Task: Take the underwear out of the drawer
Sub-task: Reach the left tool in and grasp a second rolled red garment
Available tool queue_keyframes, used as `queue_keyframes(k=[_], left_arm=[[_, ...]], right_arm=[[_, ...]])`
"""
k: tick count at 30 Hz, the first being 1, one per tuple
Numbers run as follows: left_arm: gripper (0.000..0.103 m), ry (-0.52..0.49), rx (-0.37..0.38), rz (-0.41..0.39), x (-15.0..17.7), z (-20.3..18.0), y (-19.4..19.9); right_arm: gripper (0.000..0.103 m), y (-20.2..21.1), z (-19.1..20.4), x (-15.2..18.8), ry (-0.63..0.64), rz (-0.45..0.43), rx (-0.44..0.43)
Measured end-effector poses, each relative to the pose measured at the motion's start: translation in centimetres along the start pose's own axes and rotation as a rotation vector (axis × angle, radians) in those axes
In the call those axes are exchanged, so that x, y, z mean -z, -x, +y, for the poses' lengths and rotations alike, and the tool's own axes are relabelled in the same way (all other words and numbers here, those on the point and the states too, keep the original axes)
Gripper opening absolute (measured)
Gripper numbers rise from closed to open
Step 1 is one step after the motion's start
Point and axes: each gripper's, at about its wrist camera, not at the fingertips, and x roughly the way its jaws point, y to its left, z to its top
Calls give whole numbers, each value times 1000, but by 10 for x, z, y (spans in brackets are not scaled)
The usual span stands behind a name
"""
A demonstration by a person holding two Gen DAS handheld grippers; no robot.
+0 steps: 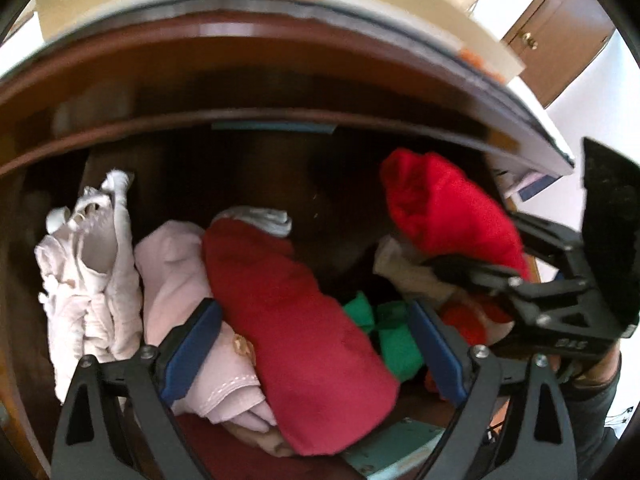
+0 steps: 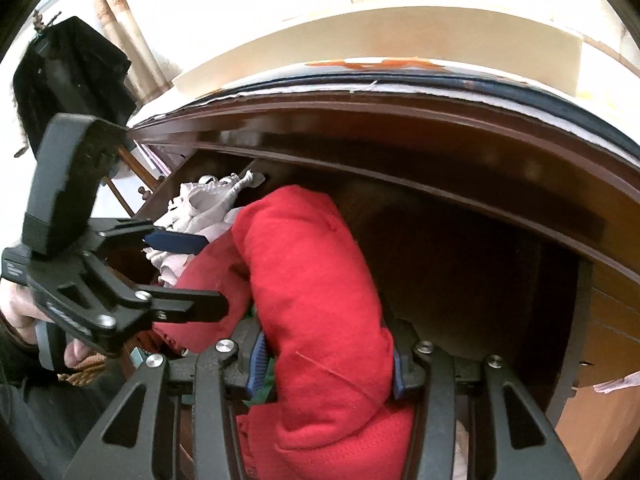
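Observation:
The wooden drawer (image 1: 240, 120) stands pulled out and holds loose clothes. My right gripper (image 2: 328, 368) is shut on a bright red folded garment (image 2: 312, 280), its blue pads pressing both sides. In the left wrist view that bright red garment (image 1: 448, 208) hangs over the drawer's right part, in the right gripper (image 1: 480, 248). My left gripper (image 1: 316, 344) is open above a dark red garment (image 1: 300, 320) lying between its blue pads (image 1: 192, 344) without being pinched. The left gripper (image 2: 200, 272) also shows at the left of the right wrist view.
A white lacy garment (image 1: 92, 264), a pink garment (image 1: 172, 272) and a green one (image 1: 384, 332) lie in the drawer. The dresser's top edge (image 2: 400, 92) overhangs the opening. A brown cabinet (image 1: 560, 40) stands at the far right. A person's hand (image 2: 24, 312) grips the left handle.

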Motion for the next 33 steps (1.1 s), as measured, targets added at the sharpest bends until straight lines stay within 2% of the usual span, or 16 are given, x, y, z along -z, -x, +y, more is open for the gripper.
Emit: queue_keyframes(k=[2,9,11,13,14,16,19,24,29,33], left_arm=[[95,31,4,36,-4,6,-10],[94,-35,-31,114,-10,-5,-30],[85,-44,-41,123,-14,-7,-35],[70,-51,-53,125,-17,-9,-40],[68,-53,-49,117,-17,-9,-41],[55,-57,-57,77,-13,-9,-35],[46,-79,-53,17,-5,-13,-28],[37,-113,-57,-70,5,-18,-21],[34,-140,-50,-157,9,-24,-16],[33,-156,-53,-229,13,-26,6]], right_arm=[[49,1,-2,1,-9,-3,2],[49,4,-4,3,-20,-12,2],[49,4,-4,4,-20,-9,1],[49,4,-5,4,-23,-10,2],[49,4,-5,4,-23,-11,3],[49,6,-5,4,-23,-16,9],[49,7,-3,4,-24,-22,15],[49,9,-2,6,-22,-34,21],[49,12,-1,6,-16,-54,30],[49,14,0,6,-13,-72,34]])
